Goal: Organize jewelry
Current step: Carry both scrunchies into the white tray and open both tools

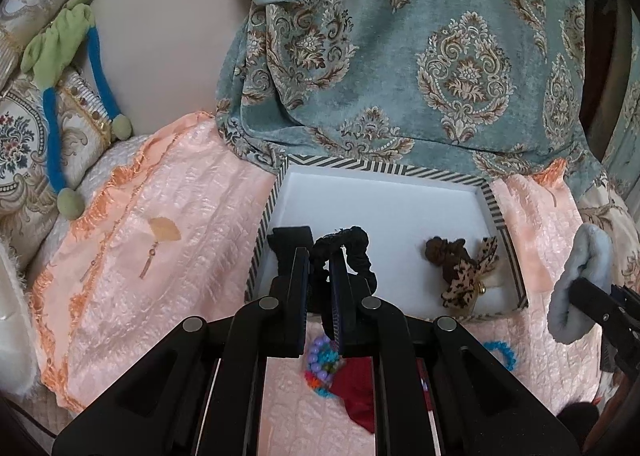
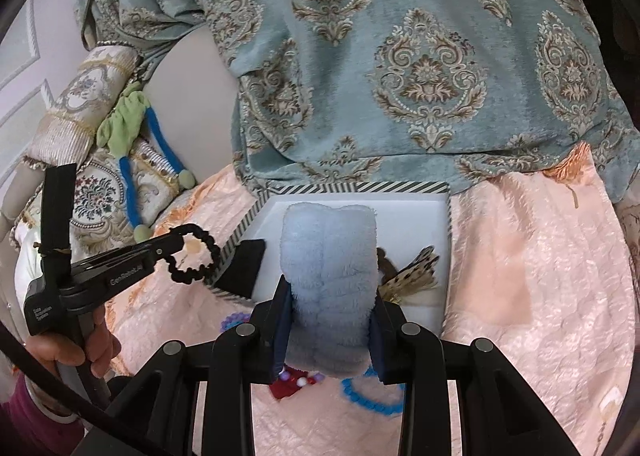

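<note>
One black scrunchie (image 1: 352, 252), one blue scrunchie (image 2: 330, 288), one tray (image 1: 490, 196)

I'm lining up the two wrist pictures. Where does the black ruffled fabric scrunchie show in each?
Left wrist view: black ruffled fabric scrunchie at centre, pinched in the left hand-held gripper, in front of the tray.
Right wrist view: same scrunchie at left of centre, hanging from that gripper, beside the tray's left edge.
Shared landmark: white tray with striped rim.
</note>
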A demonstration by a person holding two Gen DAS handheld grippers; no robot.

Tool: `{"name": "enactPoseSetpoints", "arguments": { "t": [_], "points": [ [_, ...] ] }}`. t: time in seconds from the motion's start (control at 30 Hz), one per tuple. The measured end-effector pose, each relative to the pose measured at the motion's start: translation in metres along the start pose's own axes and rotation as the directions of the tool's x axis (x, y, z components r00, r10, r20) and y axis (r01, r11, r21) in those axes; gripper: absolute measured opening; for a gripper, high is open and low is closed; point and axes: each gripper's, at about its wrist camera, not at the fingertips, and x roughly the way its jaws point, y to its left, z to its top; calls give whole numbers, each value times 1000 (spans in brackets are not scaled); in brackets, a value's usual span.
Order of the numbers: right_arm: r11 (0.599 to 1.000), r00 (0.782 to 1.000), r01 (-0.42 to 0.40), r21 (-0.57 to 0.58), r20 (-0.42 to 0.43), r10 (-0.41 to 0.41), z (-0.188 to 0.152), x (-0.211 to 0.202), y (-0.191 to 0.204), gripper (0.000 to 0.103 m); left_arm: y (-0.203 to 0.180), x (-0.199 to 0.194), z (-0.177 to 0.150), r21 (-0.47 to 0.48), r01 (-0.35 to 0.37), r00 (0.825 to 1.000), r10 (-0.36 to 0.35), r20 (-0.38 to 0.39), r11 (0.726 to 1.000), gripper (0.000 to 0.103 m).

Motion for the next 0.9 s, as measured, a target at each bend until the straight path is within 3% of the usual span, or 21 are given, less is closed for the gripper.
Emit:
{"name": "enactPoseSetpoints", "arguments": {
  "t": [0.23,0.47,0.6,0.8,0.9],
  "points": [
    [999,999,32,12,-11,-31,28,23,-26,31,0,26,24,-44,37,999,-38,-34,998,9],
    [999,996,32,10,-86,-31,47,79,-45,31,-11,70,45,-69,95,991,-101,-91,993,9],
    [999,986,51,7,-158,-50,55,119,-58,31,-14,108,52,-71,94,984,-104,-145,993,9],
    [996,954,89,25,-290,-78,51,172,-79,31,-6,155,47,-90,56,975,-74,-210,994,9],
    [993,948,119,22,-299,-107,51,186,-86,31,0,169,42,-96,26,972,-47,-232,995,9]
  ]
}}
